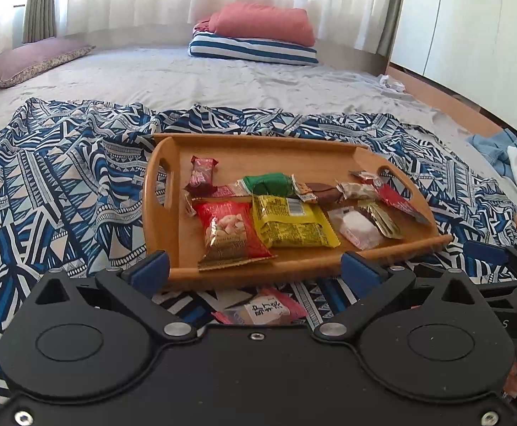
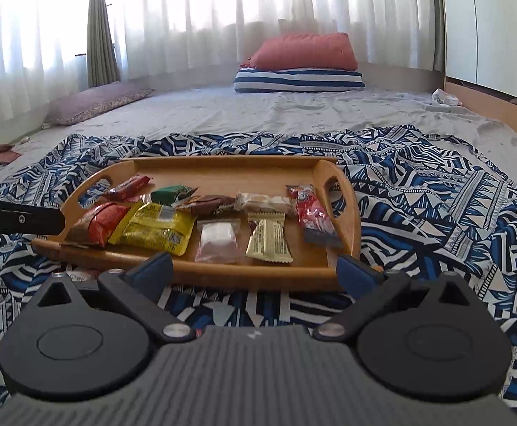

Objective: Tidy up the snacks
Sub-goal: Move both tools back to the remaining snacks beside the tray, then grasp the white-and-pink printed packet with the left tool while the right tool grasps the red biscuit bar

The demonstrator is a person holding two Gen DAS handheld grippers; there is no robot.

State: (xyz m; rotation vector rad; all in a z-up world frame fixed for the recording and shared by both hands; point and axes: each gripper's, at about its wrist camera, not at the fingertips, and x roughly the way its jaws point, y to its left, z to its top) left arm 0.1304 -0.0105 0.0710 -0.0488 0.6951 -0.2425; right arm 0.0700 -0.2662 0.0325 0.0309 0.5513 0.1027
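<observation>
A wooden tray point(image 1: 258, 143) point(image 2: 223, 163) with two handle cut-outs sits on a blue patterned cloth point(image 1: 63, 184) and holds several wrapped snacks. Among them are a red packet point(image 1: 230, 234), a yellow packet point(image 1: 290, 223), a green one point(image 1: 269, 183) and a clear one point(image 1: 356, 229). My left gripper point(image 1: 255, 269) is open just short of the tray's near edge. A pink and white snack packet point(image 1: 258, 310) lies loose on the cloth below its fingers, untouched. My right gripper point(image 2: 255, 269) is also open, at the tray's near edge, with nothing in it.
The cloth is spread over a grey bed sheet point(image 1: 187, 74). A red pillow point(image 1: 265, 23) on a striped one lies at the far end, and a flat pillow point(image 1: 27, 62) at far left. Clothes point(image 1: 500, 149) lie at the right edge. Wardrobe doors point(image 1: 471, 25) stand on the right.
</observation>
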